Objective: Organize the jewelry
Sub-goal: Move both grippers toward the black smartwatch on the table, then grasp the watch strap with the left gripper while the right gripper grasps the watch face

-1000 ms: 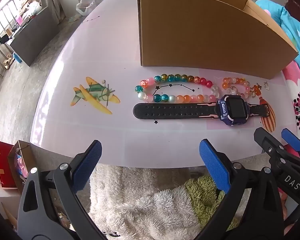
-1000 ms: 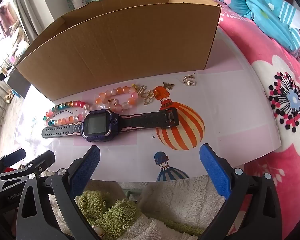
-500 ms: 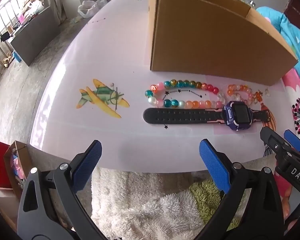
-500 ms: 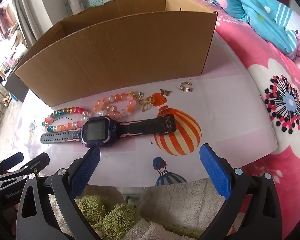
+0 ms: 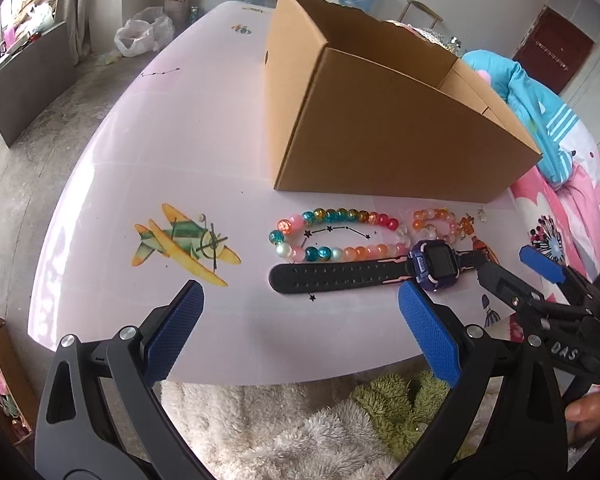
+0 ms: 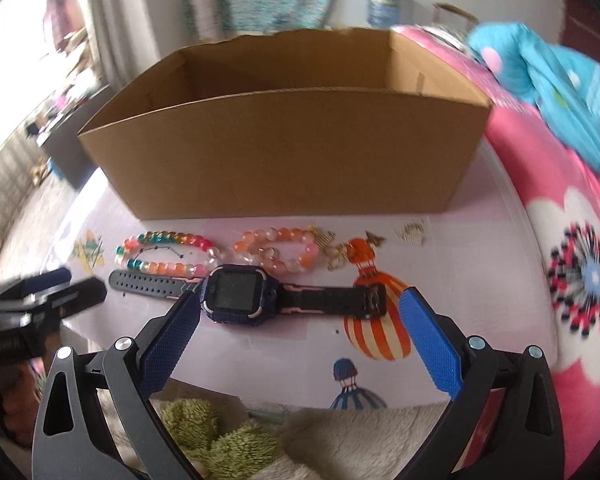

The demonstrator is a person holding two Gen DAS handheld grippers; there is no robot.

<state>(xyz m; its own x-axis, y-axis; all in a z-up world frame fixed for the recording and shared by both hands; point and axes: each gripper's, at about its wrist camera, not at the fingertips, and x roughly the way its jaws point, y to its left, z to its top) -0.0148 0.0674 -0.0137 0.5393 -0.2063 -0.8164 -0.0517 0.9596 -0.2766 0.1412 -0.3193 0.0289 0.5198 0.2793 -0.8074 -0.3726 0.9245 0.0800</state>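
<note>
1. Both grippers hover at the near edge of the desk [image 5: 220, 128], and nothing is picked up yet. The left gripper [image 5: 300, 320] has its jaws spread wide and empty; the right gripper [image 6: 300, 332] is spread wide too, holding nothing.
2. The jewelry lies in a row just in front of the cardboard box [image 6: 284, 160]: a multicolour bead bracelet [image 6: 164, 252] on the left, an orange-pink bead bracelet [image 6: 276, 248] beside it, small gold charms [image 6: 410, 234] further right, and a smartwatch [image 6: 238, 294] stretched out flat nearest the grippers.
3. The right gripper is lined up on the watch, whose body sits just past its left pad. For a clean grab, it should centre the jaws across the watch body or the strap beside it, come down low and close firmly, since the strap lies flat against the desk.
4. The box looks empty from here, though its floor is hidden.
5. Compared with half a second ago, the right gripper has pushed forward and the watch now fills more of its view, blurred at the edges; the left view has risen and now sees into the box top.
</note>
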